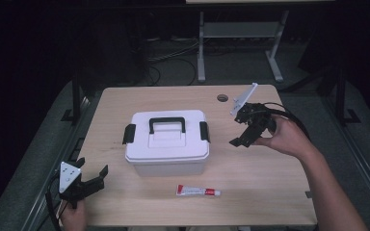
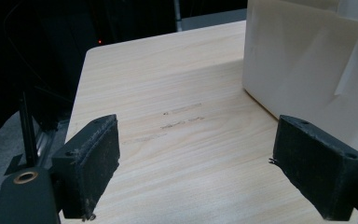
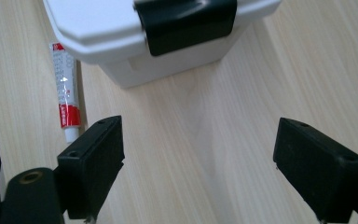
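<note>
A white storage box point(image 1: 167, 142) with a black handle point(image 1: 167, 124) and black side latches sits shut at the middle of the wooden table point(image 1: 270, 183). A small white and red tube point(image 1: 198, 191) lies in front of it. My left gripper point(image 1: 92, 179) is open near the table's front left corner, with nothing between its jaws; the box wall point(image 2: 307, 60) is to its right. My right gripper point(image 1: 243, 134) is open, held above the table to the right of the box. It faces the box's right latch point(image 3: 186, 21) and the tube point(image 3: 65, 88).
A round cable hole point(image 1: 222, 97) is in the table's far edge. Behind the table stands a grey metal desk frame point(image 1: 241, 43) with cables on the dark floor. Bare wood lies to the left and right of the box.
</note>
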Demonstrator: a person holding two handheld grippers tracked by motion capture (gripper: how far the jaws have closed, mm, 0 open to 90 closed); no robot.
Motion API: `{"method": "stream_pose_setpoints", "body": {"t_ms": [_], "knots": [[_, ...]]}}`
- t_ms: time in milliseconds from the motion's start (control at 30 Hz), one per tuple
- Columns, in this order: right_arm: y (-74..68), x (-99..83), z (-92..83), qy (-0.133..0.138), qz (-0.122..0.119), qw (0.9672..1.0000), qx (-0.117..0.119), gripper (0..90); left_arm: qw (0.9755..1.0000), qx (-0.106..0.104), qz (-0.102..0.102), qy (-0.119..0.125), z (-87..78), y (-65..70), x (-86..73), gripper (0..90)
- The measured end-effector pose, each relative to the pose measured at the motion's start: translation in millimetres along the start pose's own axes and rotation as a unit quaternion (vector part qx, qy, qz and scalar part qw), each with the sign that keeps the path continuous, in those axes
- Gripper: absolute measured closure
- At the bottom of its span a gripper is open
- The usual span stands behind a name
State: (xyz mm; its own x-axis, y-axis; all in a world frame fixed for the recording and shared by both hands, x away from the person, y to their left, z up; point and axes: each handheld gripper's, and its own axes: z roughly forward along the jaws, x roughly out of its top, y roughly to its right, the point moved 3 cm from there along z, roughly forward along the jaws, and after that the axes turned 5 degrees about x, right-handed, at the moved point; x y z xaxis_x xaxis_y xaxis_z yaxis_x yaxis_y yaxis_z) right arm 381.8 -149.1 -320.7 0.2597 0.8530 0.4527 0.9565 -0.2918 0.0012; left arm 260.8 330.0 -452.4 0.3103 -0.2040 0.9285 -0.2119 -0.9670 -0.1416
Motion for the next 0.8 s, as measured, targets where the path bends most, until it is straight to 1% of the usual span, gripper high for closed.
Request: {"method": "stream_pose_setpoints", "body": {"t_ms": [33, 67, 167, 200, 233, 267, 300, 333, 433, 467, 500, 567, 633, 700, 733, 767, 800], "knots": [[0.7, 3.0, -0.3, -0.002, -0.004, 1.0, 0.0, 15.6, 1.0, -0.001, 0.0, -0.001, 0.4, 0.1, -0.1, 13.8], [1.0, 12.4, -1.2, -0.007, -0.008, 0.9999, 0.002, 15.6, 1.0, -0.003, -0.001, -0.001, 1.0, 0.9, 0.1, 13.8], [1.9, 26.0, -1.9, -0.01, -0.019, 0.9998, 0.006, 15.6, 1.0, -0.003, 0.001, 0.0, 1.5, 2.2, 0.6, 13.8], [1.9, 26.0, -1.9, -0.01, -0.019, 0.9998, 0.006, 15.6, 1.0, -0.003, 0.001, 0.0, 1.5, 2.2, 0.6, 13.9], [1.7, 38.5, -2.5, -0.013, -0.028, 0.9995, 0.008, 15.6, 1.0, -0.004, 0.001, 0.0, 1.8, 2.5, 1.1, 13.8], [1.7, 42.7, -2.5, -0.014, -0.032, 0.9993, 0.009, 15.6, 1.0, -0.004, 0.001, 0.0, 1.8, 2.5, 1.1, 13.8], [1.7, 42.7, -2.5, -0.014, -0.032, 0.9993, 0.009, 15.6, 1.0, -0.005, 0.001, 0.0, 2.0, 2.4, 1.4, 13.8], [1.1, 54.1, -1.9, -0.02, -0.043, 0.9988, 0.011, 15.6, 1.0, -0.005, -0.001, 0.002, 2.5, 2.5, 1.6, 13.8], [0.3, 69.7, -0.4, -0.03, -0.051, 0.9982, 0.014, 15.9, 1.0, -0.006, -0.002, 0.003, 3.0, 2.2, 1.8, 13.8], [0.3, 69.7, -0.4, -0.03, -0.051, 0.9982, 0.014, 15.9, 1.0, -0.007, -0.001, 0.002, 3.2, 2.1, 1.8, 13.8], [-0.2, 80.0, 1.8, -0.035, -0.058, 0.9975, 0.02, 17.3, 1.0, -0.008, -0.002, 0.002, 3.2, 2.2, 1.8, 13.8], [0.1, 83.4, 2.7, -0.036, -0.062, 0.9972, 0.021, 17.4, 1.0, -0.008, 0.0, 0.002, 3.1, 2.0, 2.1, 13.8], [1.3, 98.2, 7.3, -0.041, -0.066, 0.9967, 0.025, 17.5, 1.0, -0.008, 0.0, 0.002, 2.7, 2.1, 2.3, 13.9], [1.6, 106.0, 10.1, -0.046, -0.073, 0.996, 0.027, 20.1, 1.0, -0.008, 0.0, 0.002, 2.5, 2.4, 2.3, 13.8], [1.6, 106.0, 10.1, -0.046, -0.073, 0.996, 0.027, 20.1, 1.0, -0.009, 0.0, 0.002, 2.6, 2.7, 2.4, 13.8], [1.0, 110.4, 11.6, -0.044, -0.076, 0.9957, 0.03, 20.7, 0.9999, -0.01, 0.0, 0.003, 2.7, 3.5, 2.6, 13.9], [-0.9, 120.5, 15.9, -0.042, -0.084, 0.995, 0.033, 21.4, 0.9999, -0.009, 0.003, 0.002, 2.7, 4.2, 3.1, 13.8]]}}
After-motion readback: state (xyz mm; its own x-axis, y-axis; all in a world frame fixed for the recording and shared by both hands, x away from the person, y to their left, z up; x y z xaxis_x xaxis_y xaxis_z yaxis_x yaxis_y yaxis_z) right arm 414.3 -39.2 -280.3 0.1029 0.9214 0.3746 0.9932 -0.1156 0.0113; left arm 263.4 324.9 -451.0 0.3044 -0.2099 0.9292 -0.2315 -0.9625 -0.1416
